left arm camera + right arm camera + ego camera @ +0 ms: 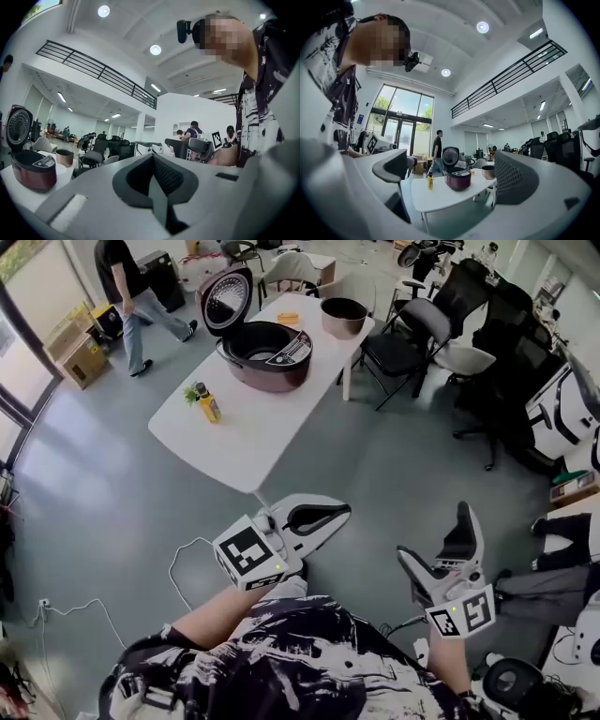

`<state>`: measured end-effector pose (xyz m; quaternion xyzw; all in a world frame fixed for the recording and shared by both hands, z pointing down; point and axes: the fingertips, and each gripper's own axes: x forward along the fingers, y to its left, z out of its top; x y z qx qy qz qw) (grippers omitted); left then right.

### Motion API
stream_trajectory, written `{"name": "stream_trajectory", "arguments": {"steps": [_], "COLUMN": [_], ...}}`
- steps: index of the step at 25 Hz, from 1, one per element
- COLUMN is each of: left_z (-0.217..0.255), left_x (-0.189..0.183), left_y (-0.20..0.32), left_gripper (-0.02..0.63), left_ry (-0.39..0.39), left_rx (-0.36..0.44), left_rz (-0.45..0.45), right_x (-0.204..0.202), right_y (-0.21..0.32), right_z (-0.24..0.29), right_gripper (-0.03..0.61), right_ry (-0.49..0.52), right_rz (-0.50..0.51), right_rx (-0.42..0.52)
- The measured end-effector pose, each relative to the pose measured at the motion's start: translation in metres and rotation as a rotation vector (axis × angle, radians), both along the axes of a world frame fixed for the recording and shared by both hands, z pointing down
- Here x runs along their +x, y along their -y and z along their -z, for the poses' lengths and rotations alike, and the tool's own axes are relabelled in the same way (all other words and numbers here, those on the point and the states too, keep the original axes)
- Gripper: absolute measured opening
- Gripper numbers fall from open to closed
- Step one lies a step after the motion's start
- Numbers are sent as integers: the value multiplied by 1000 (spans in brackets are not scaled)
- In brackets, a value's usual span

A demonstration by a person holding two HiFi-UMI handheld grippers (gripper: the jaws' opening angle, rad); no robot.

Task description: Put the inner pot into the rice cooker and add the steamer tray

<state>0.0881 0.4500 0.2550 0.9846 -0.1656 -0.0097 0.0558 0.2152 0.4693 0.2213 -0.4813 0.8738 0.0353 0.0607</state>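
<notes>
Fingers of my left gripper (330,517) are pressed together on nothing; those of my right gripper (439,545) gape wide, empty too. The inner pot (343,315) sits at the white table's (234,437) far corner, near the open rice cooker (267,354) — probably stiff, light and slick, so I'd pinch its rim.
</notes>
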Motion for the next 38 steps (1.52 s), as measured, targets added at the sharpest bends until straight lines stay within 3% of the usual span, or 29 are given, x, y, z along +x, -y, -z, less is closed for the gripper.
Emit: {"name": "stream_trajectory", "arguments": {"steps": [9, 20, 30, 34, 38], "left_z": [-4, -21, -15, -20, -27], "left_x": [-18, 31, 125, 139, 128], "left_y": [124, 239, 374, 412, 433], "left_gripper": [5, 5, 5, 5, 5], "left_ry": [6, 25, 21, 17, 35], "left_rx": [-18, -32, -19, -31, -46], "left_rz": [-29, 14, 191, 275, 358], "right_x": [-17, 32, 112, 111, 94], "right_y": [112, 241, 395, 444, 477], "right_z": [-5, -22, -21, -25, -34], "right_gripper": [531, 531, 531, 531, 531], "right_ry": [5, 7, -18, -37, -24], "right_rz": [-41, 15, 254, 381, 483], "right_rx": [-22, -32, -42, -43, -60]}}
